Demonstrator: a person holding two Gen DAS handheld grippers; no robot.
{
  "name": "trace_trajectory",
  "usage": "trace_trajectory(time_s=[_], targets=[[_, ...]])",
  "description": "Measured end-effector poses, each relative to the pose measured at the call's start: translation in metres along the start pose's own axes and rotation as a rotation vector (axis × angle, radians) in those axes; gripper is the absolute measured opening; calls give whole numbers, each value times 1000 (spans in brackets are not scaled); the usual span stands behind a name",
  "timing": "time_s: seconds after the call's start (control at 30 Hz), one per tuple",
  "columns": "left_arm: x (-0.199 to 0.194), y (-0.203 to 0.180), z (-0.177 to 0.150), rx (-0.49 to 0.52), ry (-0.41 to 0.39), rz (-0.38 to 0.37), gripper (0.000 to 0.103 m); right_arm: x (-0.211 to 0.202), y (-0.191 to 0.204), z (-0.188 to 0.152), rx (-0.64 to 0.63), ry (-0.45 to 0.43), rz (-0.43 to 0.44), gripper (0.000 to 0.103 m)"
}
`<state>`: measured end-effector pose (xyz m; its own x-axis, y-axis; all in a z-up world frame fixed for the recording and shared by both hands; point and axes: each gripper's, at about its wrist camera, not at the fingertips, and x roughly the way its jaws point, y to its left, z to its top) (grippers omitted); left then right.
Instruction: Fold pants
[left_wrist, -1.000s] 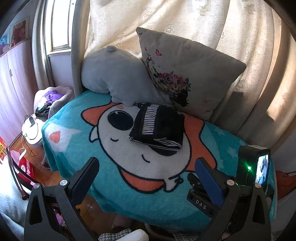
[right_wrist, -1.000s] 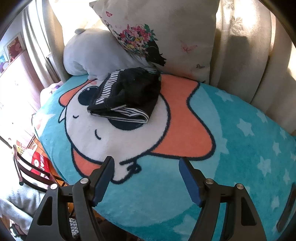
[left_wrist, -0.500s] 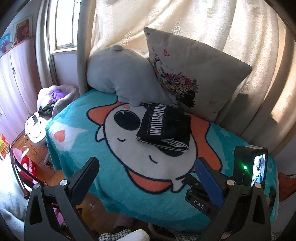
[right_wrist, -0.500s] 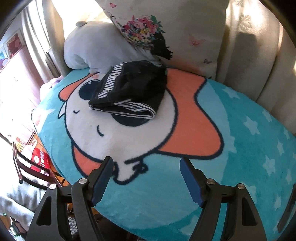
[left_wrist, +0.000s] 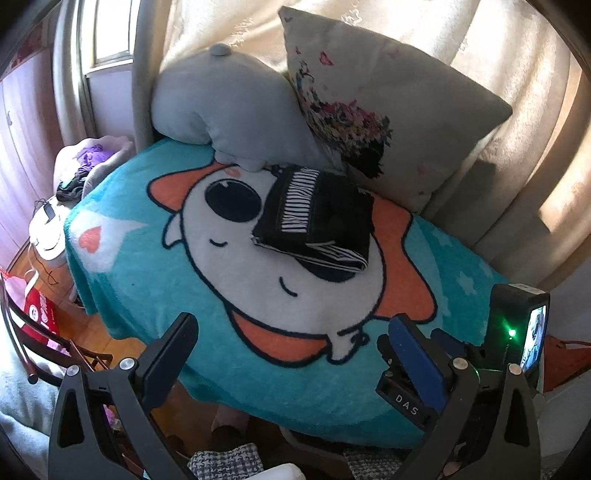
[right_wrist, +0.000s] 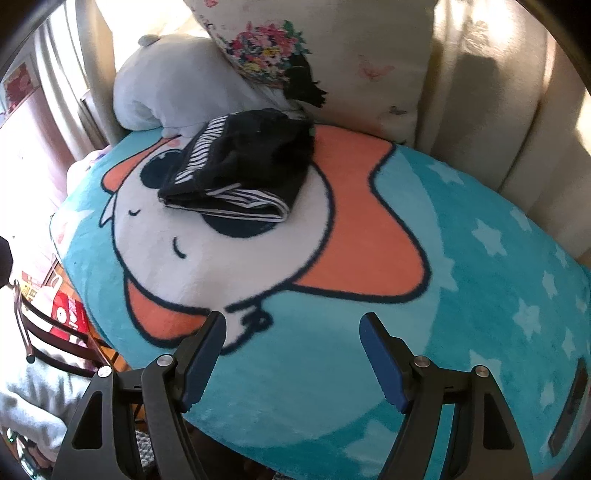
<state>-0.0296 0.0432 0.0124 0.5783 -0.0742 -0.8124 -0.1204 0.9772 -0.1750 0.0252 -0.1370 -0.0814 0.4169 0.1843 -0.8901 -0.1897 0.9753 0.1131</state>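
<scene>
Pants (left_wrist: 314, 218), one folded bundle, lie beside two pillows; left claw (left_wrist: 291, 332) and right claw (right_wrist: 291, 328) both gape, holding nothing.

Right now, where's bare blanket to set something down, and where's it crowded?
Free: the starred teal stretch right of the orange patch, and the white and teal area between the folded pants and the near edge. Crowded: the back, where the pants sit against the grey plush and floral pillow.
</scene>
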Motion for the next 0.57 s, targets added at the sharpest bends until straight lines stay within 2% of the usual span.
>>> trace_trajectory(time_s=[0.57], targets=[[15,-23,17,75,26,-4,103,0,-18,9,68,-12,-9,79]])
